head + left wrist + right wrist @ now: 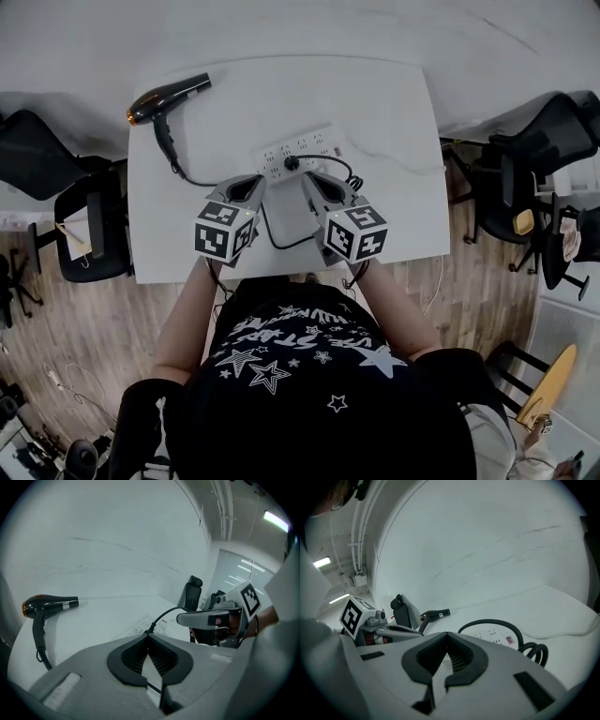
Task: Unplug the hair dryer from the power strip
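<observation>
A black hair dryer (169, 97) with an orange rear cap lies at the table's far left corner; it also shows in the left gripper view (49, 605) and small in the right gripper view (435, 614). Its black cord (281, 242) loops across the table to a plug (292, 162) seated in the white power strip (300, 150). Just short of the strip, my left gripper (246, 186) and right gripper (325, 186) hover side by side. Both are shut with nothing between the pads. The strip (144, 625) (497, 637) lies just beyond each gripper's tips.
The white table (394, 122) stands against a white wall. Black office chairs stand to its left (84, 225) and right (534, 159) on the wooden floor. A coiled stretch of the cord (534, 653) lies by the strip's right end.
</observation>
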